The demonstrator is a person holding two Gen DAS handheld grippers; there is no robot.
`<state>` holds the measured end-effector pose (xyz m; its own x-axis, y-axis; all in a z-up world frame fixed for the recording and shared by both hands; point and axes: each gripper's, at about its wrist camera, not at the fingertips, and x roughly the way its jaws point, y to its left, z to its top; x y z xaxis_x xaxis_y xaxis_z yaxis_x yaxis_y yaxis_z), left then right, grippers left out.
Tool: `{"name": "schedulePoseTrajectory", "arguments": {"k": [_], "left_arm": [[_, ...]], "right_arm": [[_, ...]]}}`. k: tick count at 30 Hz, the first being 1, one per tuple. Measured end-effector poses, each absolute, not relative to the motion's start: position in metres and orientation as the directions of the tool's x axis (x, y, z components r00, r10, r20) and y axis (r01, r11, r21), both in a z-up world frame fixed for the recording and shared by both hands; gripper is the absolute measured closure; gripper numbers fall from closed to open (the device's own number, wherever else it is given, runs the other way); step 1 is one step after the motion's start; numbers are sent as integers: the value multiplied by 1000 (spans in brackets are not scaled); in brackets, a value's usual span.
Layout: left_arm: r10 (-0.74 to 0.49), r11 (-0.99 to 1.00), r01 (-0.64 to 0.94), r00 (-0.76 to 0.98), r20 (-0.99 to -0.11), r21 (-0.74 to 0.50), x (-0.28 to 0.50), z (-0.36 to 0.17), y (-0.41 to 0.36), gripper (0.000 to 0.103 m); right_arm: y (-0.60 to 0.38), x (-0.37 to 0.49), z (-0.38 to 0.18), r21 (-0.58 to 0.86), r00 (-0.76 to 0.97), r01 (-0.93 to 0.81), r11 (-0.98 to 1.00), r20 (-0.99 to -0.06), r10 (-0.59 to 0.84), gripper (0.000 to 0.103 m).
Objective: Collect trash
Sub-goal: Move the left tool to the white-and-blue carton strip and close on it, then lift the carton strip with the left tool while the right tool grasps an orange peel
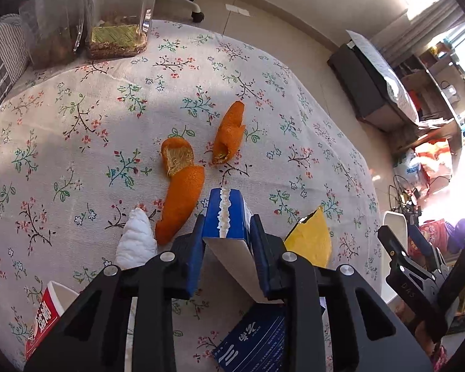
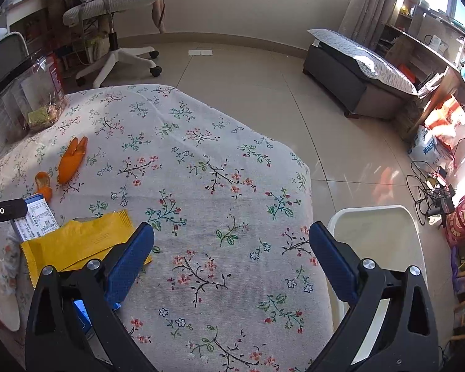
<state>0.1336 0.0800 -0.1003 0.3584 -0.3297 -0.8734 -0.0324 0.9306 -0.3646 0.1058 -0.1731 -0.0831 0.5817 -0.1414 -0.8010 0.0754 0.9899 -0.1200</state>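
Blue pads of the left gripper (image 1: 226, 232) pinched a torn blue carton (image 1: 224, 217), orange peels (image 1: 183, 198) lying just ahead, while the right gripper (image 2: 231, 248) hung spread wide and empty, a yellow wrapper (image 2: 77, 245) touching its left finger.

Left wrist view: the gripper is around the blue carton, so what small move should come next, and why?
Probably lift. The left gripper has its blue pads pressed on both sides of the blue cardboard carton, which stands on the floral tablecloth. The white plastic bin waits beside the table, so raising the carton clear comes first.
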Motion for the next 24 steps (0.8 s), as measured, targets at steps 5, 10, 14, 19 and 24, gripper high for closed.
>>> {"name": "schedulePoseTrajectory", "arguments": {"k": [5,10,14,19,24], "left_arm": [[-355,914,-106,264,-897,-392,141,-129,76,69],[-418,864,-202,225,-880,-461,145,-152,78,60],[-441,842,-208,266,-857,-498,146,-144,80,85],[-374,883,-126,392,-841,-451,139,-101,80,92],[-224,952,-62,532,-817,-301,131,-54,85,92]], "right_arm": [[-172,105,-84,-125,582,69,990,-801,-142,7],[-173,105,-82,-115,587,62,991,-799,-130,7],[-173,107,-83,-94,578,52,994,-809,-107,7],[-162,117,-80,-20,561,-42,999,-828,7,7],[-126,147,-81,-8,538,-115,993,-841,55,7]]}}
